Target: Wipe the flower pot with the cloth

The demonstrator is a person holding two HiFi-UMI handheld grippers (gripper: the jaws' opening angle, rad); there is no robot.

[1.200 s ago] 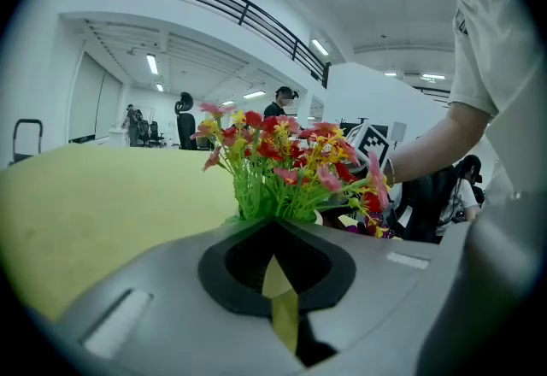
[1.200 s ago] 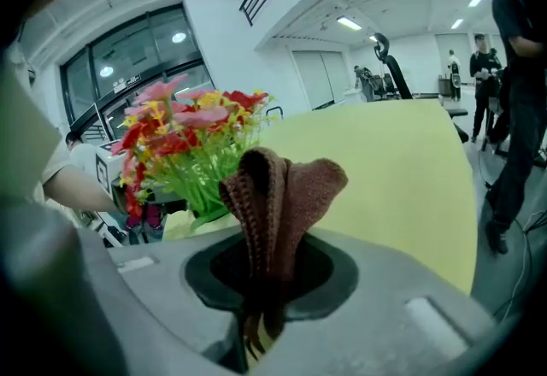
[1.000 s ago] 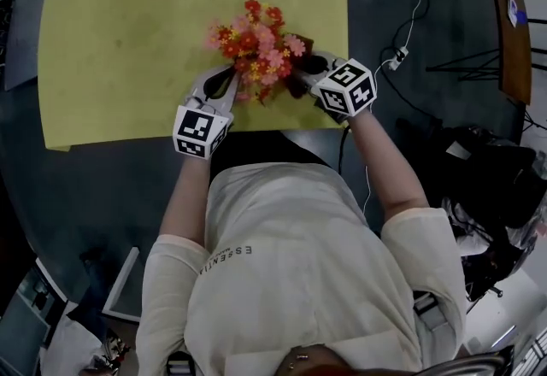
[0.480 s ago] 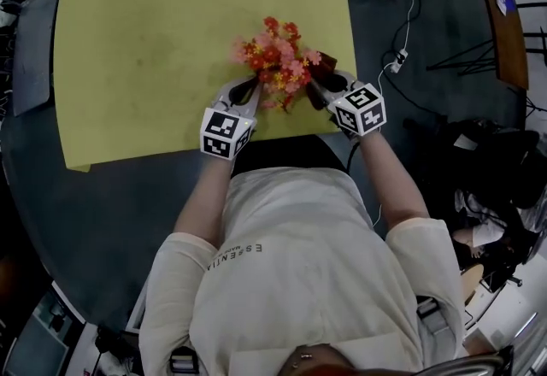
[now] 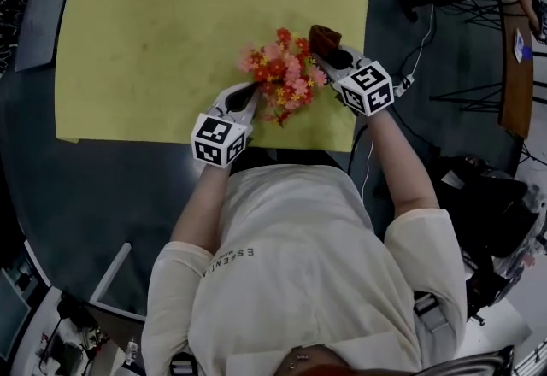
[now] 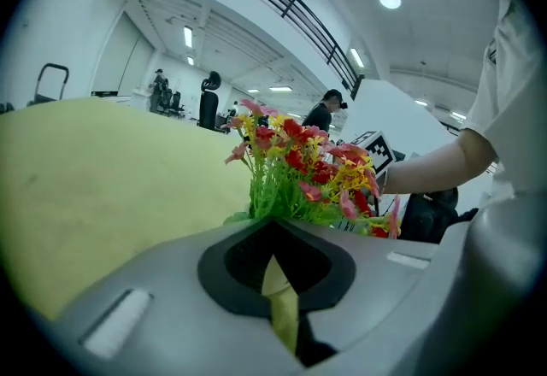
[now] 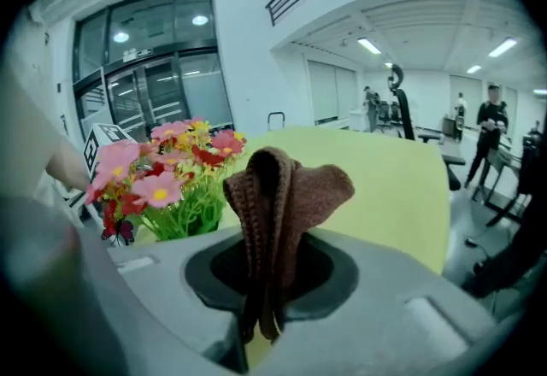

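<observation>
- Although the left claw (image 5: pixel 246 96) lies nearest the person, its grip is only partly verifiable: the jaws are clenched together, tucked under the near-left side of the flowers (image 5: pixel 284 73), with a thin pale-green sliver at the seam. Whether that sliver belongs to the plant cannot be told.
- The flower pot stands close to the near edge of the yellow counter (image 5: pixel 154 15), between the two claws. Its body is hidden beneath the blooms in the head view and behind the claw housings in both gripper views.
- Judgement: the left claw should hold the pot firmly and low, so that the wipe does not tip or slide it towards the counter edge.
- The right claw (image 5: pixel 332 54) is at the far-right side of the flowers, grasping the brown cloth (image 7: pixel 282 186), which stands bunched and upright out of the jaws. The cloth appears clear of the pot.
- Judgement: the cloth must come down below the blossoms to the pot wall. An approach from the open right side, low and level, should avoid crushing the petals.
- Risk noted: the bunched fold offers a small wiping face, so press its broad side to the pot.
</observation>
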